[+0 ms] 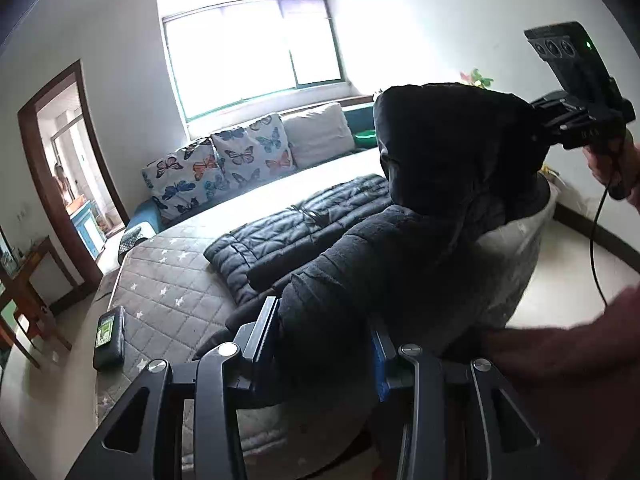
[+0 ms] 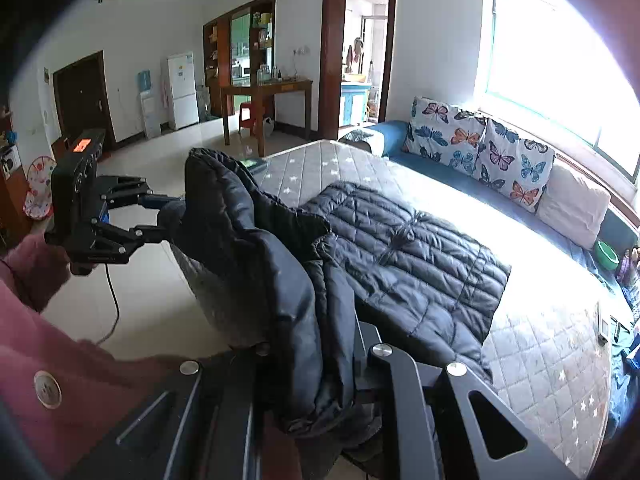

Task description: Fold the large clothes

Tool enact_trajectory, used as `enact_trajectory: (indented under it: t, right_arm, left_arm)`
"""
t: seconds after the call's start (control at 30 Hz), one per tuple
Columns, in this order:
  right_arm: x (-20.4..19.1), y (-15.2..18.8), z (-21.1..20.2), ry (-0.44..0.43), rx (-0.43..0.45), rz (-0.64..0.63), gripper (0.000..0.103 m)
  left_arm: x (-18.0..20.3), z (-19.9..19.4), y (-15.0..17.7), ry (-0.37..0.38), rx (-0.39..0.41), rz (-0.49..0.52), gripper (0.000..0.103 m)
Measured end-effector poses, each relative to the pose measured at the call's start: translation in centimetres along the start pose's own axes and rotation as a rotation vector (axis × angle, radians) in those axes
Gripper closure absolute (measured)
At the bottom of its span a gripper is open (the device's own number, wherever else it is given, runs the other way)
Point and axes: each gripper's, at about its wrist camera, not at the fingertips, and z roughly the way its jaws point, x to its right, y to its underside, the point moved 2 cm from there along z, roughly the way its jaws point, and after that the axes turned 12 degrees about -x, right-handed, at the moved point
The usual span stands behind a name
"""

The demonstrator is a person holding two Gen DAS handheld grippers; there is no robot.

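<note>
Both jaws clamped — black puffer jacket (image 2: 400,248) between.

Left tool (image 1: 324,344) is clamping dark fabric between its fingers (image 1: 262,332), with a bare forearm (image 1: 560,344) reaching in beside it on its right. Right tool (image 2: 308,376) is likewise gripping a bunched fold, jaws pressed in on it. Each tool is showing in the other's view, raised and roughly level, the right one held by a hand (image 1: 612,164).
</note>
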Motion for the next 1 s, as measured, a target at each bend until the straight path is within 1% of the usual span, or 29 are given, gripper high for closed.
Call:
enact_trajectory:
  t: [0.07,0.1,0.13,0.17,0.23,0.27,0.33,0.37,0.43,0.5,0.53,0.63,0.7,0.73,0.77,0.9,0.97,1.0]
  right_arm:
    - [1.2,-1.4,0.6,0.004,0.008,-0.002,0.085]
    - [2.1,-2.6,1.0,0.01,0.014,-0.002,0.086]
    - [2.5,-3.0,1.2,0.016,0.016,-0.006,0.086]
    - [3.3,-3.9,1.6,0.022,0.016,-0.007,0.086]
    - [5.4,-6.5,2.6,0.031,0.021,-0.007,0.086]
    - [6.0,-7.0,3.0,0.041,0.023,-0.004,0.086]
    - [8.2,-9.5,4.4,0.049,0.016,0.007,0.086]
    - [8.8,-10.1,4.9,0.056,0.013,0.014,0.086]
    - [11.5,-12.5,7.0,0.048,-0.009,0.048,0.086]
    - [13.1,-13.7,8.6,0.06,-0.027,0.075,0.086]
    - [14.6,-14.8,10.1,0.058,-0.048,0.093,0.086]
    - [16.7,-16.0,13.0,0.064,-0.09,0.132,0.086]
    - [18.0,-16.7,15.3,0.07,-0.119,0.152,0.086]
    - [19.0,-17.2,17.0,0.068,-0.14,0.166,0.086]
    - [19.4,-17.2,17.8,0.071,-0.154,0.178,0.086]
    - [21.5,-17.5,22.2,0.064,-0.229,0.227,0.086]
    - [22.2,-17.6,24.0,0.057,-0.257,0.249,0.086]
    - [22.7,-17.6,25.0,0.05,-0.274,0.268,0.086]
  left_arm:
    - [-1.2,0.5,-1.5,-0.008,0.008,-0.026,0.061]
    - [-1.9,1.0,-2.9,-0.009,0.009,-0.038,0.061]
    - [-2.6,1.5,-4.0,-0.014,0.008,-0.055,0.061]
    - [-4.3,2.3,-5.6,-0.016,0.007,-0.07,0.061]
    - [-5.6,3.2,-7.6,-0.013,0.007,-0.095,0.061]
    - [-6.7,4.0,-9.2,-0.017,0.005,-0.112,0.061]
    - [-8.7,6.0,-11.9,-0.014,-0.012,-0.135,0.061]
    - [-9.7,6.7,-13.2,-0.017,-0.016,-0.139,0.062]
    - [-11.8,9.1,-16.0,-0.015,-0.043,-0.154,0.062]
    - [-13.8,12.0,-18.7,-0.016,-0.077,-0.163,0.062]
    - [-14.8,13.3,-19.8,-0.019,-0.095,-0.169,0.062]
    - [-17.3,18.0,-22.9,-0.017,-0.17,-0.191,0.062]
    - [-18.8,21.5,-24.2,-0.01,-0.234,-0.22,0.062]
    - [-19.7,22.9,-25.0,-0.011,-0.254,-0.224,0.062]
    - [-20.5,24.9,-25.4,-0.007,-0.283,-0.241,0.062]
    - [-21.7,29.6,-25.7,0.021,-0.365,-0.28,0.062]
    - [-22.9,32.7,-25.1,0.029,-0.402,-0.291,0.062]
    - [-23.1,33.4,-24.9,0.036,-0.415,-0.3,0.062]
